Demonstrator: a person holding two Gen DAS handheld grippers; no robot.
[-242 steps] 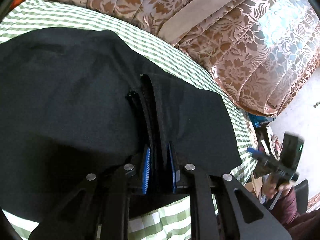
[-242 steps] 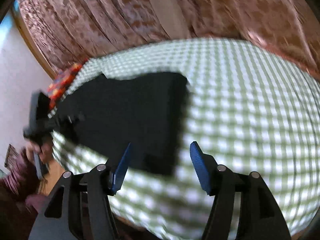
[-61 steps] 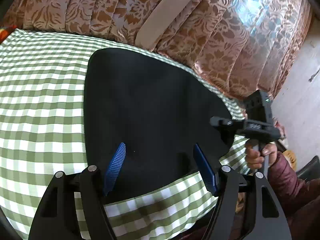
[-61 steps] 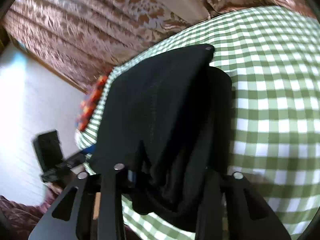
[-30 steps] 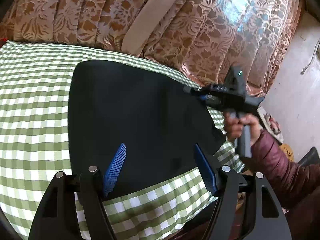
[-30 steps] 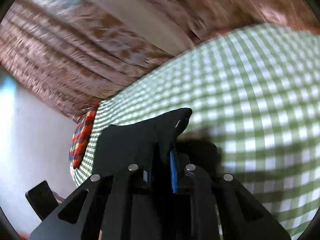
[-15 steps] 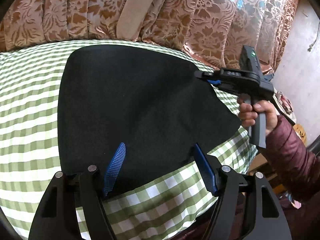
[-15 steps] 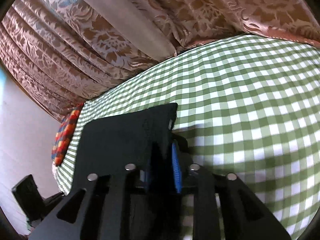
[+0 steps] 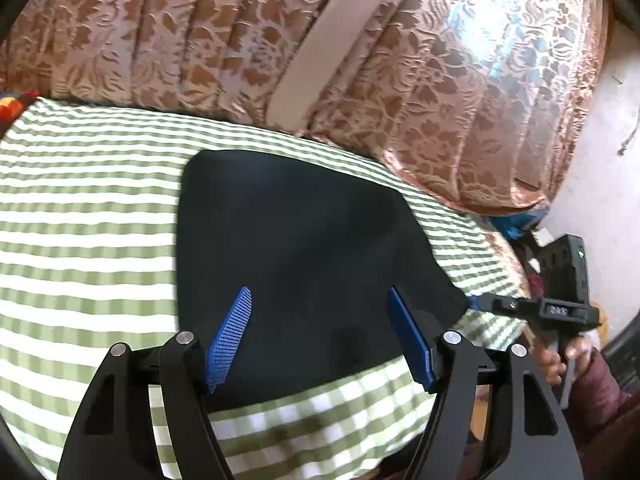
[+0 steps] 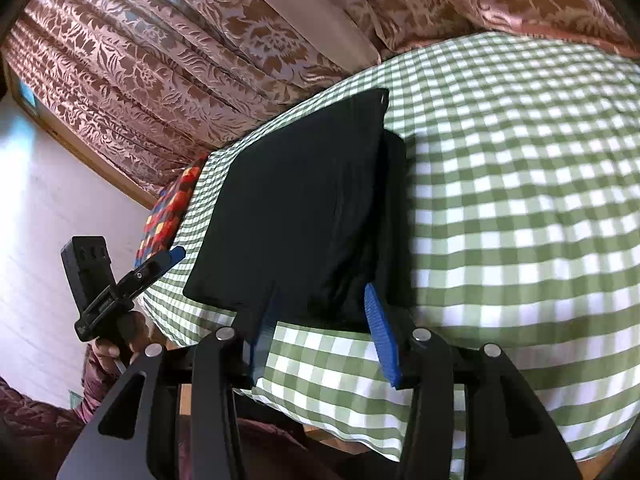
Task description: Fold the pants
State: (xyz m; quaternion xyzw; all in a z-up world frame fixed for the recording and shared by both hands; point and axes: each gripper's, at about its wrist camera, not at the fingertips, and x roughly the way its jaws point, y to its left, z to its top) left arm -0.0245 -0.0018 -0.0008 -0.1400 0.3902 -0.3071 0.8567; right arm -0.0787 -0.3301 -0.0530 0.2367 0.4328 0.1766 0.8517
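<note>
The black fabric pants [image 10: 296, 208], already folded into a compact rectangular stack, are lying on the green-and-white checked cloth covering the worktop [image 10: 520, 200], occupying the centre-left of the right wrist view and the centre of the left wrist view, close to the near edge of the cloth.

Risk, as a judgement: the top layer is sitting slightly offset from the layer under it along the right side of the stack, so any snag of a blue pad on the near hem could be dragging the upper fold open again. The stack is also lying near the cloth's edge, where a careless pull toward the lower frame could be sliding it off.

The right hand-held gripper [image 10: 320, 328], at the bottom centre of its own view, is opening; its blue pads are standing partly apart at the near hem, with no fabric visibly pinched between them. The left hand-held gripper [image 9: 320, 332], at the bottom centre of its own view, is standing wide apart above the pants, gripping nothing. Brown floral curtains [image 9: 200, 40] are filling the upper frame.
</note>
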